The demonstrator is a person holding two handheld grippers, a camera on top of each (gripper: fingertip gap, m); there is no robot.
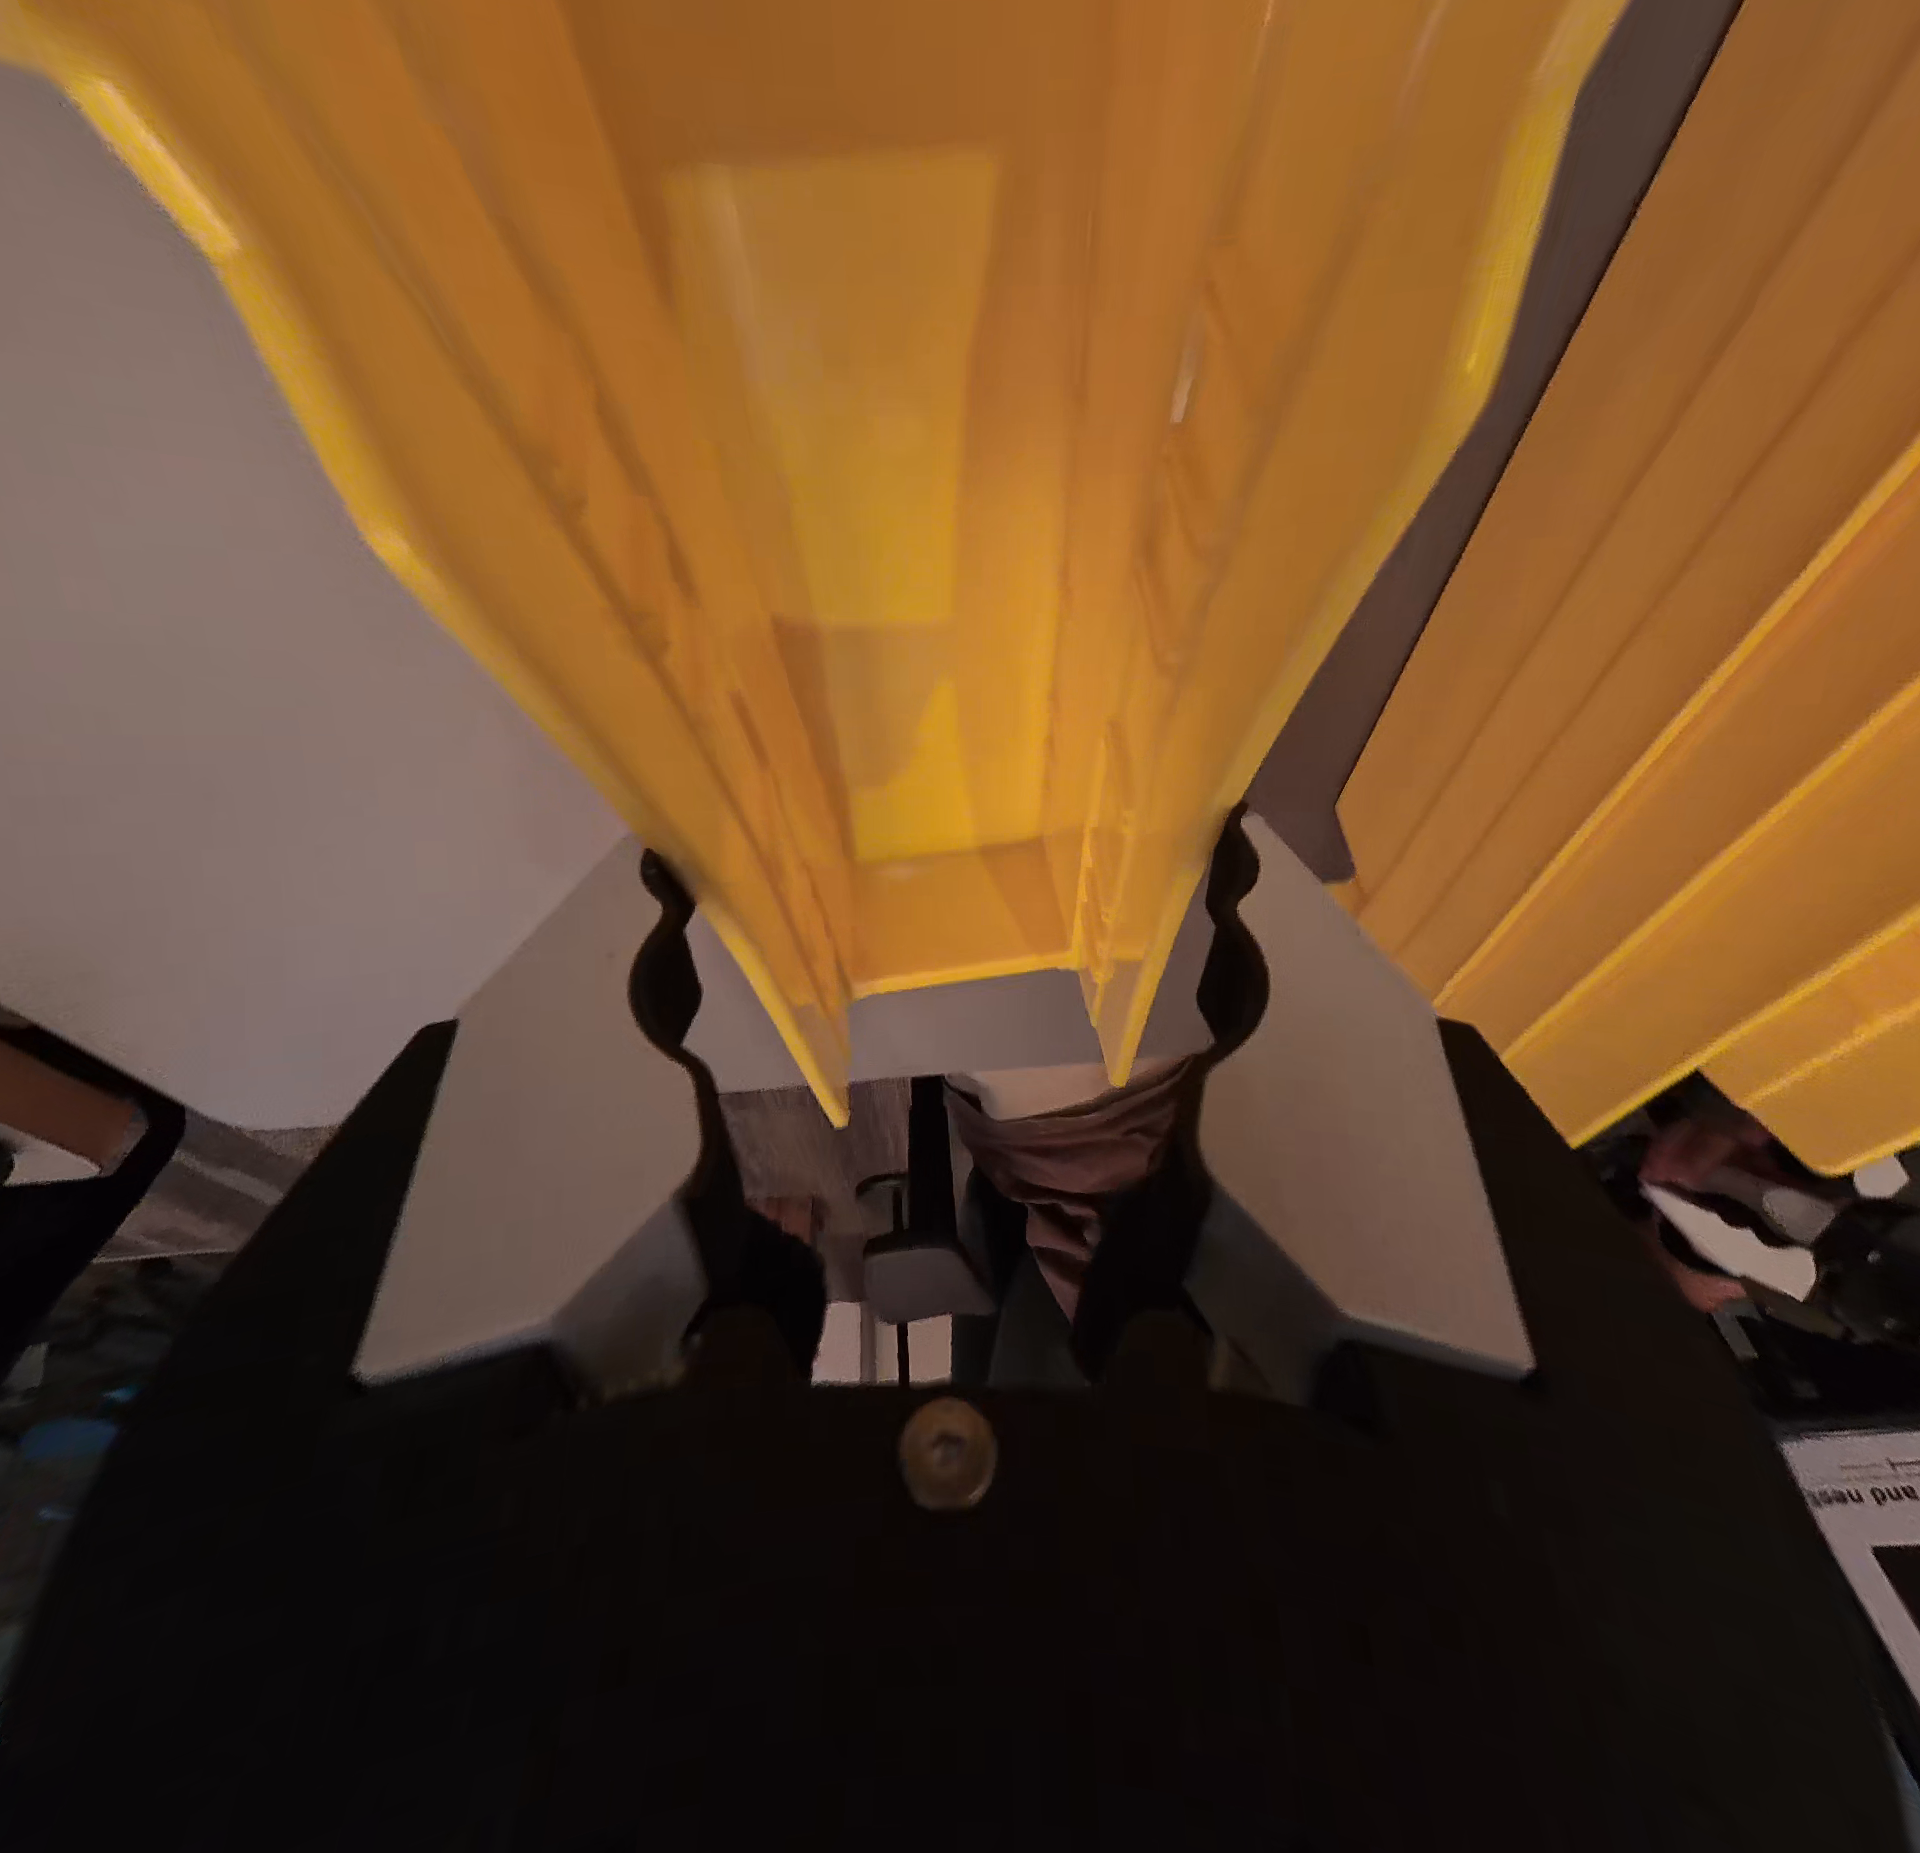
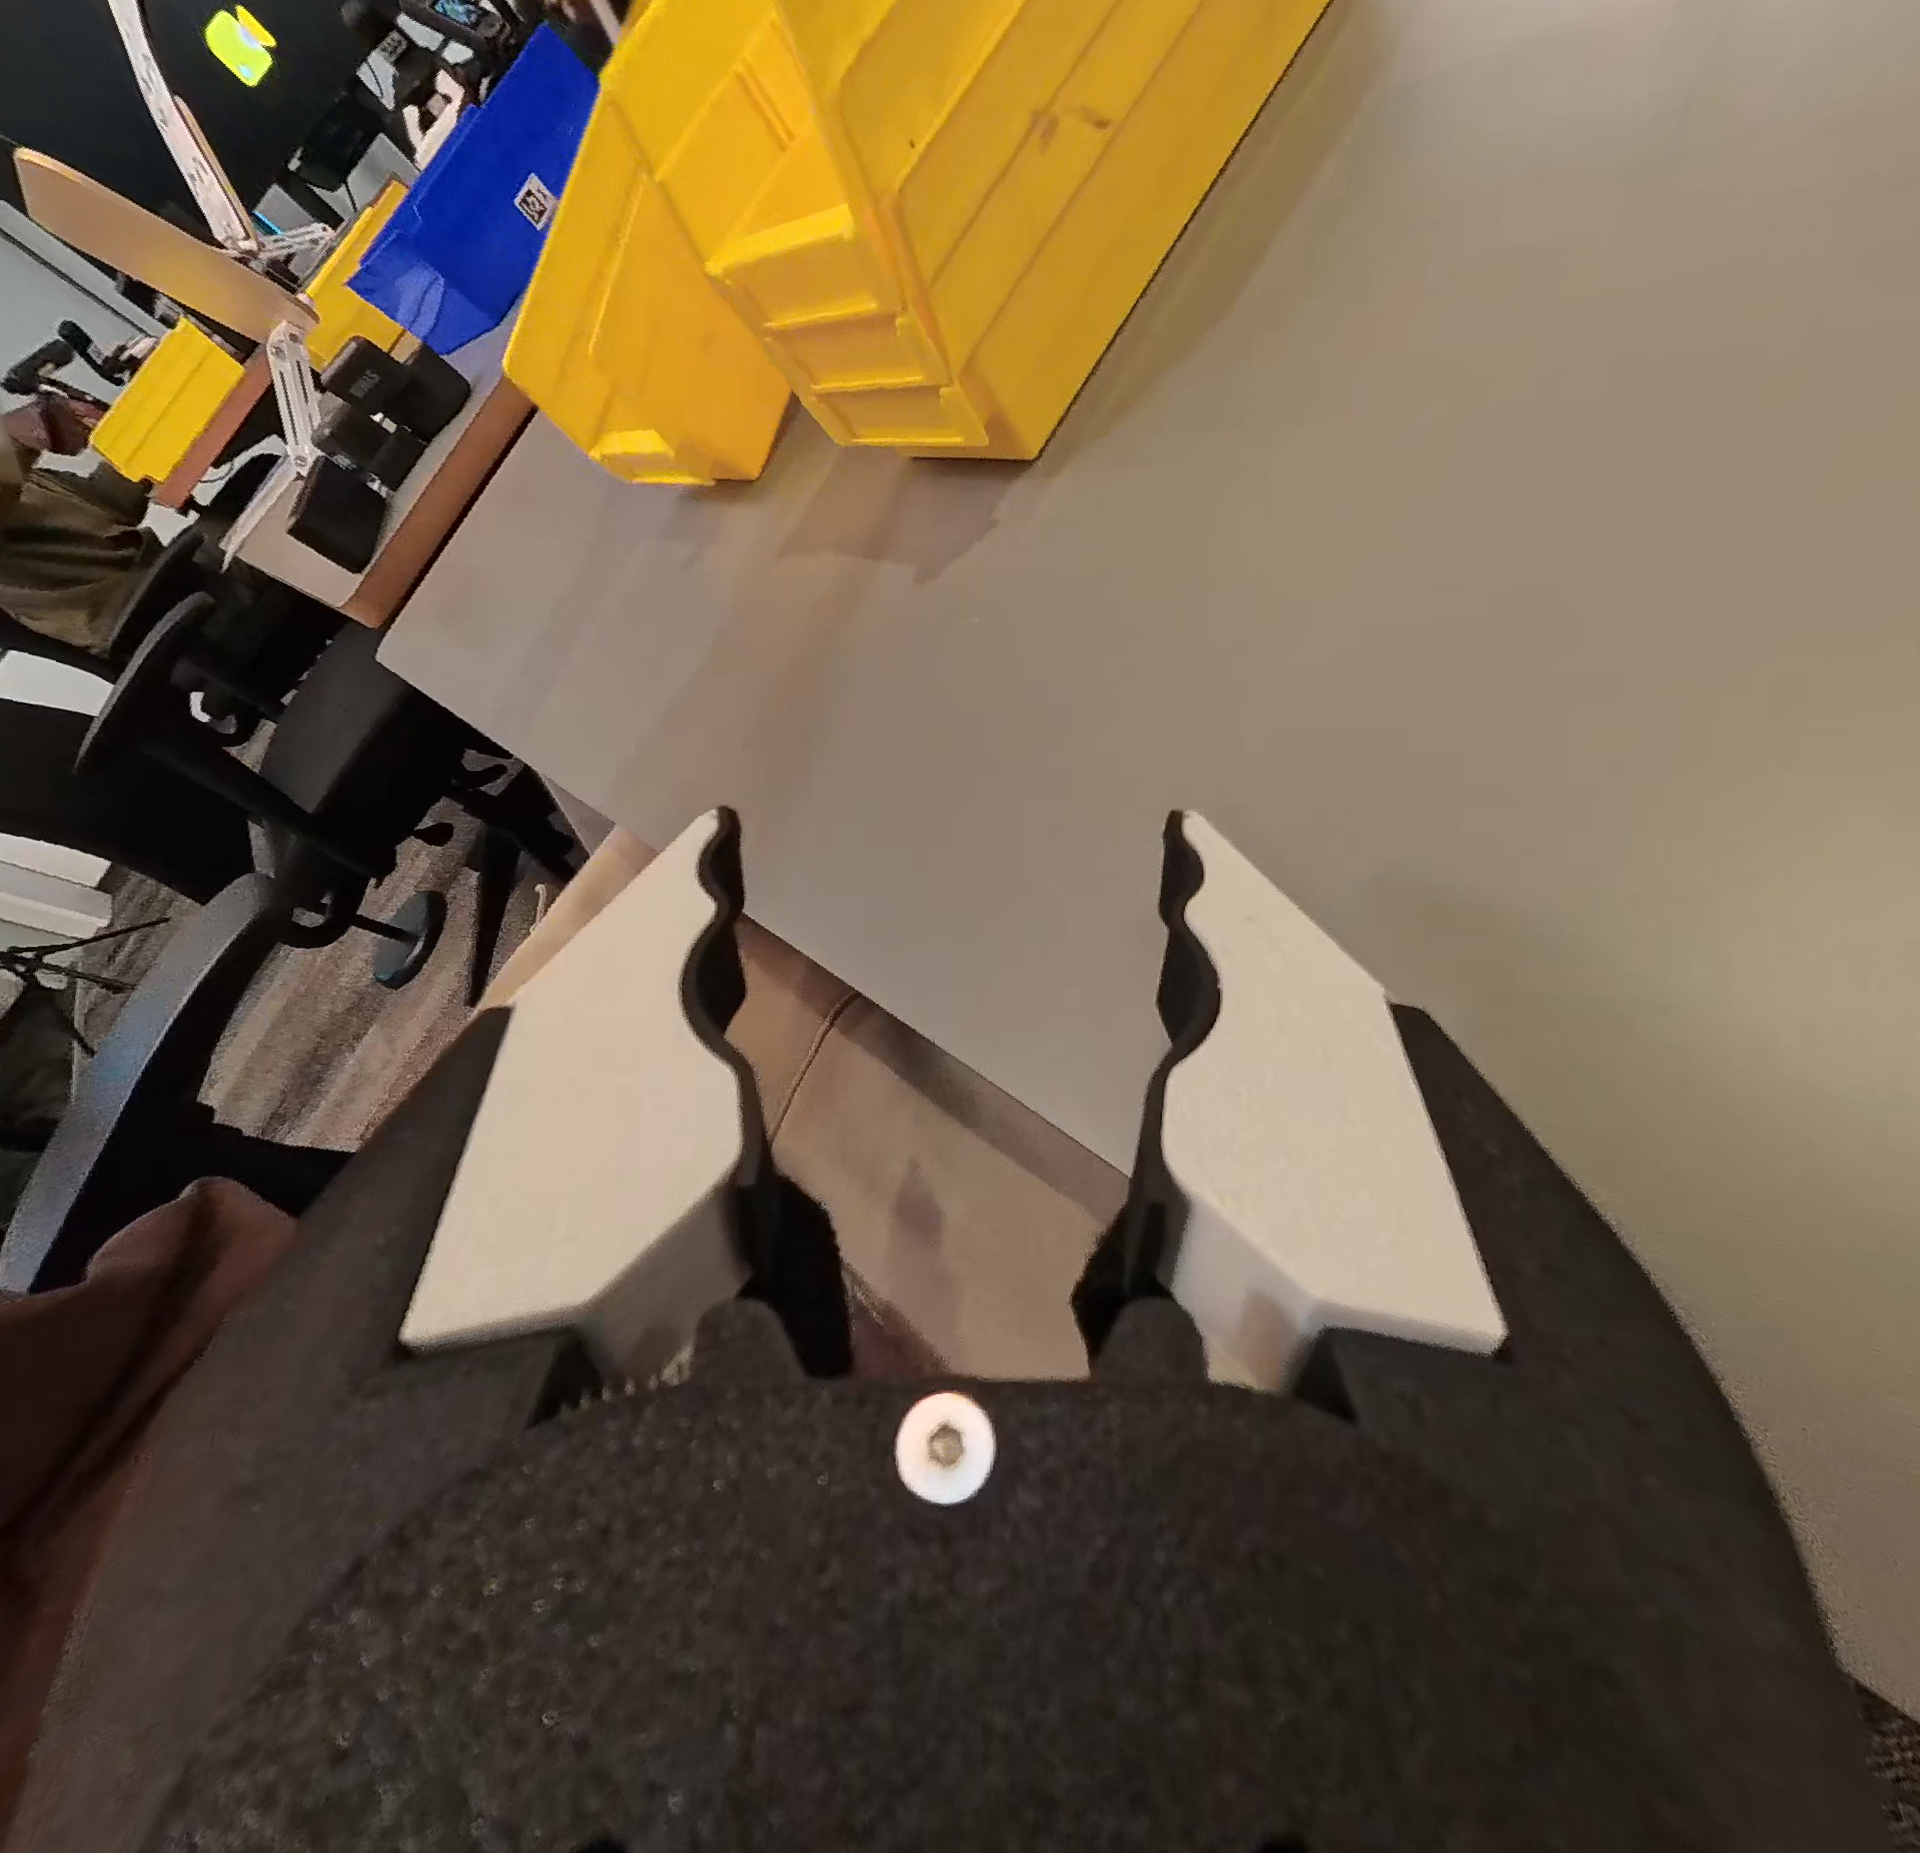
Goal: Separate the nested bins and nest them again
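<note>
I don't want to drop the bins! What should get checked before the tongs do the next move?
1. Left tongs around the yellow bin: ok, its end sits between the two fingers.
2. Firm squeeze on that bin: cannot tell, the picture is blurred there.
3. Right tongs free to help: ok, open and empty above the grey table.
4. Second yellow bin apart from the first: ok, a gap shows between them.
5. Nothing inside the first bin: ok, as far as its inside shows.
</note>
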